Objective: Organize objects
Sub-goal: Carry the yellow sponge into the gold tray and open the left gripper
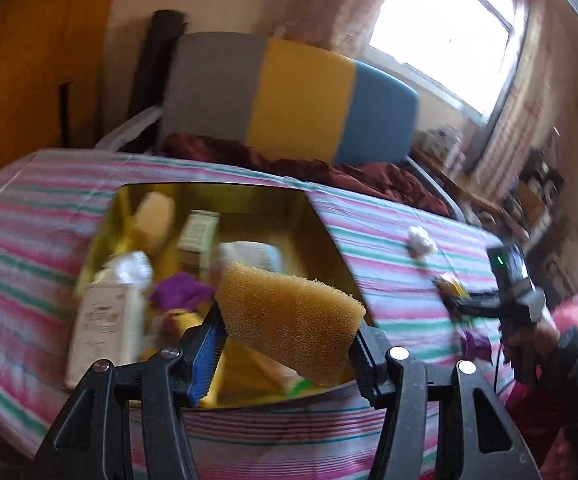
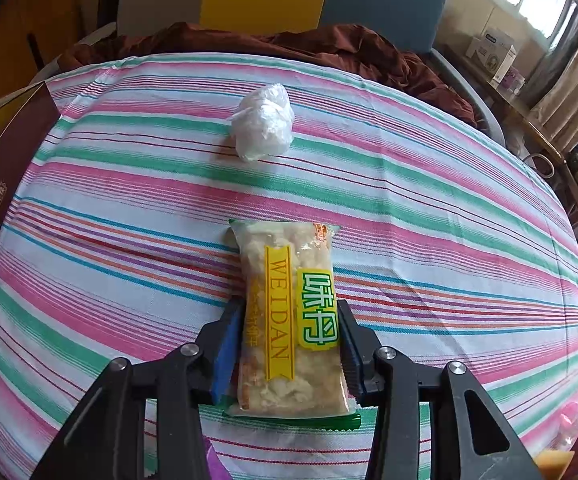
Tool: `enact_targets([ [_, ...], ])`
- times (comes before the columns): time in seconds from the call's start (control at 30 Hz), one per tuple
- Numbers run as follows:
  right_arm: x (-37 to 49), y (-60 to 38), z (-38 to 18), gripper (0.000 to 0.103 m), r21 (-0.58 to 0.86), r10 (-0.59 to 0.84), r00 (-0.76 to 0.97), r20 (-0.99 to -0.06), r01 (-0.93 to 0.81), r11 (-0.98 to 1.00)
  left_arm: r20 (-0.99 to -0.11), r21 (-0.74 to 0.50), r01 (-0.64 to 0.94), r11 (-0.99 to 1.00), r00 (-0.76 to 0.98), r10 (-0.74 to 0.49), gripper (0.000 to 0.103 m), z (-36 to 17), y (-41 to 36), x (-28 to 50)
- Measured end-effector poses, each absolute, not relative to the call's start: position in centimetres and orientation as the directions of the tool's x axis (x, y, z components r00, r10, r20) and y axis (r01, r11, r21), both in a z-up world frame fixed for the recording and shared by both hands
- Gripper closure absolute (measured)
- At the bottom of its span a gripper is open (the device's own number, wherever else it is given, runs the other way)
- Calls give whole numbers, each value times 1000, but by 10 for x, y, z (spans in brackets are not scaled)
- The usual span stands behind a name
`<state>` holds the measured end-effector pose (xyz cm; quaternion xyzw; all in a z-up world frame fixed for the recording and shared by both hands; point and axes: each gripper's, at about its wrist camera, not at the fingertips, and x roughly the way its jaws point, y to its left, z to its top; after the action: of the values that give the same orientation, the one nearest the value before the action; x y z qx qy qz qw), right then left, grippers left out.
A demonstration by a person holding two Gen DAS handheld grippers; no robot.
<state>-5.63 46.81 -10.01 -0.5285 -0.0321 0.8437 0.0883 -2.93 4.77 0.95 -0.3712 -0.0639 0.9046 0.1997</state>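
Observation:
My left gripper (image 1: 289, 350) is shut on a tan sponge (image 1: 291, 318), held above an open box with a gold lining (image 1: 321, 236). Inside the box lie a white packet (image 1: 105, 312), a purple item (image 1: 181, 290), a small carton (image 1: 199, 232) and other packs. My right gripper (image 2: 289, 344) is shut on a clear snack pack with a yellow and green label (image 2: 289, 316) that rests on the striped cloth (image 2: 429, 208). A crumpled white plastic ball (image 2: 263, 122) lies farther out on the cloth. In the left wrist view the right gripper (image 1: 455, 302) is at the far right.
The box's dark red outer wall (image 2: 5, 176) stands at the left of the right wrist view. A chair with grey, yellow and blue back (image 1: 289, 96) and a dark red cloth (image 1: 329, 172) sit behind the table. A shelf with boxes (image 2: 493, 56) runs under the window.

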Motion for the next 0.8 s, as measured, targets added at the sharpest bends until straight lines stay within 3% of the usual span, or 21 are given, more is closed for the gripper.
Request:
enact_targets([
  [0.3, -57, 466, -100, 58, -175, 202, -427, -881, -103, -979, -681, -302, -167, -939, -651, 335, 46, -5, -17, -40],
  [0.53, -58, 463, -100, 58, -201, 221, -428, -877, -91, -975, -692, -382, -217, -898, -577, 434, 46, -11, 16, -76],
  [0.8, -57, 459, -100, 58, -210, 225, -427, -876, -83, -974, -700, -312, -288, -905, -575, 424, 46, -1, 68, -137],
])
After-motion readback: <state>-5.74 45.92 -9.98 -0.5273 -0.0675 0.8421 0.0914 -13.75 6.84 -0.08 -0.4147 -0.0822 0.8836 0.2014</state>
